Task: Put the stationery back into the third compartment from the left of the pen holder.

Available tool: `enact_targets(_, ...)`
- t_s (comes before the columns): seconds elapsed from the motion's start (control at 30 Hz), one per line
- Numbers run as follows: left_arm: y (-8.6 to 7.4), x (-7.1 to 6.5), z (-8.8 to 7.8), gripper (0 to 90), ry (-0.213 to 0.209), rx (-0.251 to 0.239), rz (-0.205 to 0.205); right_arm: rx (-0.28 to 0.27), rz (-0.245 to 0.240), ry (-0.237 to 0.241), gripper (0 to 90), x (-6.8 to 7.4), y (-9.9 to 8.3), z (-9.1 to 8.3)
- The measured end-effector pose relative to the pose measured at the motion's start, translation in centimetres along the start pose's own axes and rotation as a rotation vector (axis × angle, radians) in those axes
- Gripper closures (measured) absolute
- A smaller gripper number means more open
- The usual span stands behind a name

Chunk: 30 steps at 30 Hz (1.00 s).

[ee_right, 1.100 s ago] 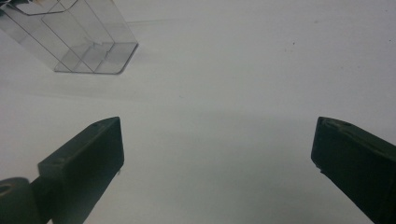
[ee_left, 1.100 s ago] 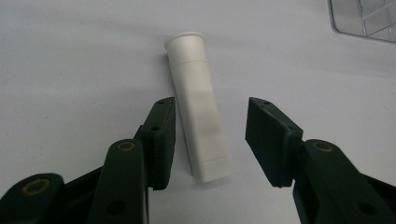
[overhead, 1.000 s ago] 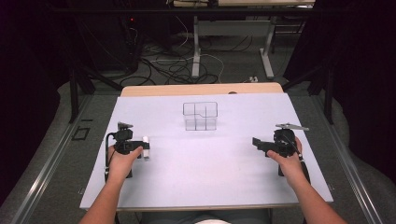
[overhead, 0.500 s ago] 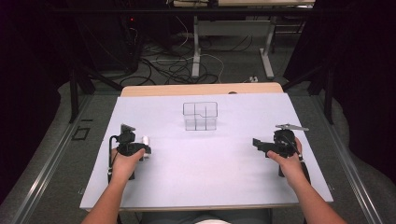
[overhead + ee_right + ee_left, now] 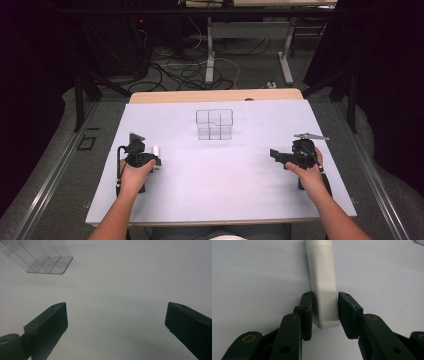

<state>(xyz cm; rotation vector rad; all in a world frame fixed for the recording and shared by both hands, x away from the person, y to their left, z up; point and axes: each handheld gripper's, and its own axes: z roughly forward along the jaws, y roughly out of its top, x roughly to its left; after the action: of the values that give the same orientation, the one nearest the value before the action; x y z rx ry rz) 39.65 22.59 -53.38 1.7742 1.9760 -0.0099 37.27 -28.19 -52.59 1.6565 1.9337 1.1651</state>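
A white tube lies flat on the white table sheet, seen small at the left in the high view. My left gripper has just been closing its jaws around the tube's near end. Both pads now touch its sides. From above, the left gripper sits at the table's left in a hand. My right gripper rests at the right side and points inward. In its own view the right gripper stands wide open over bare sheet, with nothing between the jaws.
A clear plastic box with compartments stands at the middle back of the sheet, and also shows upper left in the right gripper view. A wooden table edge lies behind it. Cables cover the floor beyond.
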Motion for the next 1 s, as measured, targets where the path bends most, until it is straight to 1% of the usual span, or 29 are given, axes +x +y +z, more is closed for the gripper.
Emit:
enact_targets(0.03, 0.0, 0.0, 0.0, 66.8, -0.002, -0.004, -0.001, -0.001, 0.0, 0.0, 4.3, 0.0, 0.0, 0.0)
enact_targets(0.1, 0.1, 0.1, -0.1, 67.5, 0.001, 0.009, 0.002, 0.001, 0.0, 0.001, 4.4, 0.0, 0.0, 0.0)
enact_targets(0.17, 0.0, 0.1, -0.1, 68.3, -0.007, 0.001, -0.022, 0.0, -0.001, 0.003, 4.4, 0.0, 0.0, 0.1)
enact_targets(0.2, 0.1, 0.2, -0.2, 68.8, -0.006, 0.002, -0.018, 0.0, -0.002, 0.003, 4.5, 0.0, 0.0, 0.1)
enact_targets(0.23, 0.1, 0.2, -0.3, 69.6, -0.008, 0.006, -0.024, 0.0, -0.002, 0.003, 4.5, 0.0, 0.0, 0.1)
enact_targets(0.3, 0.1, 0.4, -0.4, 70.7, -0.014, -0.002, -0.024, 0.0, -0.003, 0.002, 4.5, 0.0, 0.0, 0.1)
enact_targets(0.53, 0.2, 0.3, -0.4, 71.2, -0.013, 0.006, -0.023, 0.005, -0.005, 0.003, 4.7, 0.0, -0.1, 0.2)
enact_targets(0.7, 0.2, 0.4, -0.4, 71.4, -0.021, 0.005, -0.024, 0.008, -0.005, 0.004, 4.7, 0.0, -0.1, 0.2)
enact_targets(0.73, 0.2, 0.4, -0.4, 71.5, -0.023, 0.005, -0.023, 0.006, -0.009, 0.003, 4.7, 0.0, -0.1, 0.2)
enact_targets(0.77, 0.2, 0.5, -0.5, 71.5, -0.024, 0.009, -0.013, 0.01, -0.013, 0.01, 4.7, 0.0, -0.1, 0.2)
enact_targets(0.83, 0.3, 0.5, -0.6, 71.5, -0.028, 0.007, -0.009, 0.008, -0.009, 0.004, 4.7, 0.0, -0.1, 0.2)
enact_targets(0.87, 0.3, 0.5, -0.6, 71.5, -0.029, -0.003, -0.004, 0.007, -0.01, 0.004, 4.7, 0.0, -0.1, 0.2)
enact_targets(0.9, 0.2, 0.4, -0.7, 71.5, -0.04, -0.009, -0.013, 0.008, -0.009, 0.004, 4.7, 0.1, -0.1, 0.2)
enact_targets(1.0, 0.3, 0.4, -1.0, 71.5, -0.044, -0.032, 0.011, 0.008, -0.012, 0.003, 4.7, 0.1, -0.1, 0.2)
